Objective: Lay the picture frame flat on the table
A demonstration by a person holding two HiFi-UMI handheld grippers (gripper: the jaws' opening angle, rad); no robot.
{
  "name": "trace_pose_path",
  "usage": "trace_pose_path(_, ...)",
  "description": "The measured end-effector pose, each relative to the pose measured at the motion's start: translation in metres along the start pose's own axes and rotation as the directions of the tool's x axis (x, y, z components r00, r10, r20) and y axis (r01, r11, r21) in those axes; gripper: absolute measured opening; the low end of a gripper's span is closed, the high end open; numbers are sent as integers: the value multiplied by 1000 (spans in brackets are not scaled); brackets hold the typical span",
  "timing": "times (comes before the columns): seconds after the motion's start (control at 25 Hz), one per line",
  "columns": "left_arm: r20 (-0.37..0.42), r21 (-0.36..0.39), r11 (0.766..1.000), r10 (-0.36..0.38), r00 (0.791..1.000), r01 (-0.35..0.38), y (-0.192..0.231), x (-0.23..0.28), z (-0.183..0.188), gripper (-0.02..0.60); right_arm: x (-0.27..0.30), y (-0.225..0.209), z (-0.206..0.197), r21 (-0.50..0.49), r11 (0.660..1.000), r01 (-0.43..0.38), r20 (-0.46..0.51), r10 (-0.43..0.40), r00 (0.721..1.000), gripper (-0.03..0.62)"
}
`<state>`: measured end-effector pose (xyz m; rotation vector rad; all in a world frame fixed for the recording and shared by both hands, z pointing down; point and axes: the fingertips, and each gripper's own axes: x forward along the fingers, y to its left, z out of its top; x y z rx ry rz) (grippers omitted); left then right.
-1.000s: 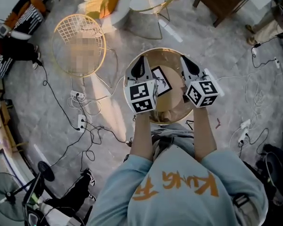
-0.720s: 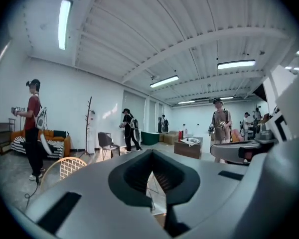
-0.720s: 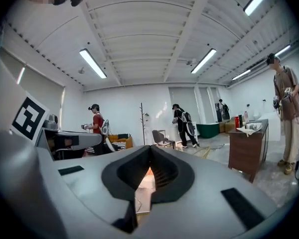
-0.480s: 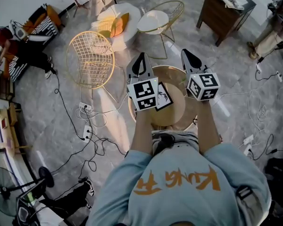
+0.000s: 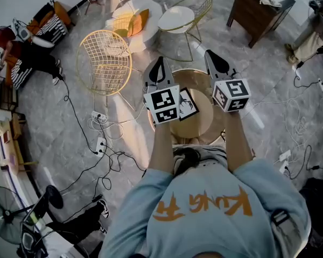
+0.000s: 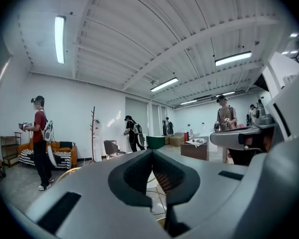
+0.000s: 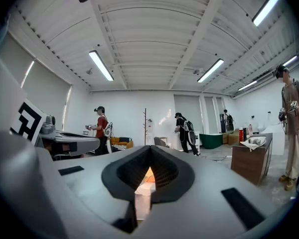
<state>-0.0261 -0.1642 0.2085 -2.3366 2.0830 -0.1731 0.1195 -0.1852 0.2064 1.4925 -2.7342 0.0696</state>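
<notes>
Left gripper (image 5: 160,63): my jaws are fully together, tips touching, nothing between them. Right gripper (image 5: 210,55): jaws likewise closed at the tips, nothing held. I hold both raised above the round table (image 5: 203,127), pointing out across the room, one to each side of it. The frame (image 5: 187,102) rests on the table top between my two grippers, picture side showing to the head view, its left edge hidden behind my left gripper's marker cube. Neither gripper touches it. Whether it lies fully flat I cannot tell.
</notes>
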Motion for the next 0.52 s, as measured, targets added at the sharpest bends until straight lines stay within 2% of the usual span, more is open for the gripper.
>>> trace_pose_path(0.24,-14,-12,1000,4,1000,-4,-3,2,-8,20,2,2,-6,-8,1000,-9,-18,8,1000,-3)
trace_pose_path(0.52,15,-21,1000,3,1000,-2,-2,-3,-6,20,1,3,-6,-12,1000,-5,-17,5,1000,-3)
